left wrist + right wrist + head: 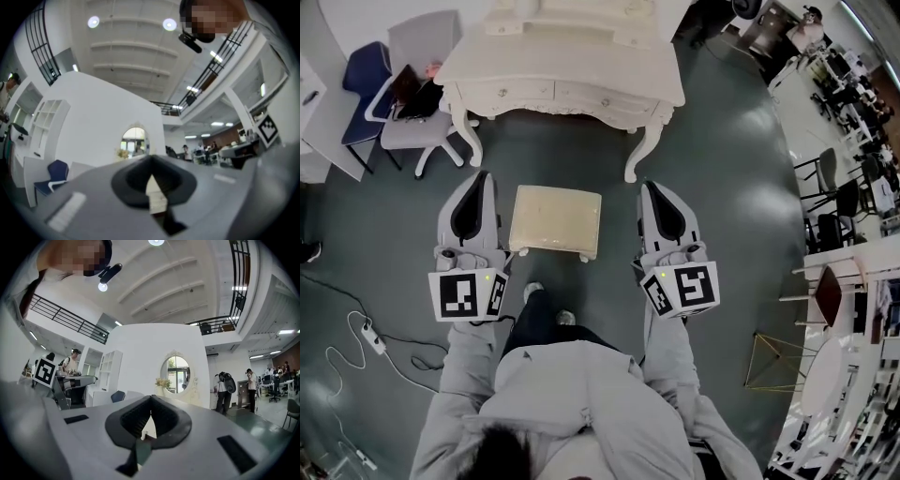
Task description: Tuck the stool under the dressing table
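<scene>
The white dressing table [572, 70] stands ahead of me, with the cream stool [555, 220] on the floor short of it, not yet under. My left gripper [477, 178] and right gripper [652, 187] flank the stool, jaws pressed together and empty. An uneven shove could swing it into a table leg [639, 150]. No writing is legible.

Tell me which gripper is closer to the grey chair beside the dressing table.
Left. The left gripper hangs just beside the grey chair, left of the stool; the right gripper is on the stool's other side, much farther away.
</scene>
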Available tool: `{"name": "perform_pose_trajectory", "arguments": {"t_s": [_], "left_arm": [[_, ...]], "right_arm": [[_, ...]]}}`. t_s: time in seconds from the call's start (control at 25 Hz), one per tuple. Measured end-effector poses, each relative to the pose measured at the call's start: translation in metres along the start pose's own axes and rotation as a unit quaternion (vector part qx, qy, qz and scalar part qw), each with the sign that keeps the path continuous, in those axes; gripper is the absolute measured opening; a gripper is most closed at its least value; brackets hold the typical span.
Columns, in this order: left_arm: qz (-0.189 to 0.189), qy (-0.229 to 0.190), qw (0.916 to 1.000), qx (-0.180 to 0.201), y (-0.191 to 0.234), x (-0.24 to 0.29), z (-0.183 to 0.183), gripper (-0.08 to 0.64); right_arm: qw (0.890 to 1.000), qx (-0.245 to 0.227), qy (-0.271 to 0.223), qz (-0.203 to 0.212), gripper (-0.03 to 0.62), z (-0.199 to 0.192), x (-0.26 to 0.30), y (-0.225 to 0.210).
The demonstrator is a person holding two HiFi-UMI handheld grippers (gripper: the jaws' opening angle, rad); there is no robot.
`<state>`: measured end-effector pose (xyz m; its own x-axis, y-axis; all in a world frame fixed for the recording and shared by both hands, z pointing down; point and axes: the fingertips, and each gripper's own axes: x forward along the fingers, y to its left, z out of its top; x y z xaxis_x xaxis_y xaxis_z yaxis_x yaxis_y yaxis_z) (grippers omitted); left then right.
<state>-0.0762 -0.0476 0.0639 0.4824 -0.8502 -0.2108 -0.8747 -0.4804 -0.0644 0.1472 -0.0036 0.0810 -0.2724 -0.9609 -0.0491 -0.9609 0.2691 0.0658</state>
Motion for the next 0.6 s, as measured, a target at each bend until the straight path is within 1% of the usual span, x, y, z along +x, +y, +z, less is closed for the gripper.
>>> {"name": "perform_pose_trajectory", "arguments": {"t_s": [0.28, 0.4, 0.6], "left_arm": [[-0.017, 0.058, 0.9981, -0.012, 0.002, 0.010, -0.060, 0.009], [-0.030, 0.082, 0.9960, -0.019, 0.000, 0.011, -0.089, 0.011], [-0.047, 0.119, 0.9916, -0.020, 0.001, 0.010, -0.141, 0.012]], "right_arm": [[0.997, 0.034, 0.069, 0.000, -0.011, -0.071, 0.013, -0.003], [0.994, 0.049, 0.095, 0.001, -0.011, -0.102, 0.016, -0.002], [0.989, 0.061, 0.136, 0.004, -0.011, -0.155, 0.024, 0.004]]}}
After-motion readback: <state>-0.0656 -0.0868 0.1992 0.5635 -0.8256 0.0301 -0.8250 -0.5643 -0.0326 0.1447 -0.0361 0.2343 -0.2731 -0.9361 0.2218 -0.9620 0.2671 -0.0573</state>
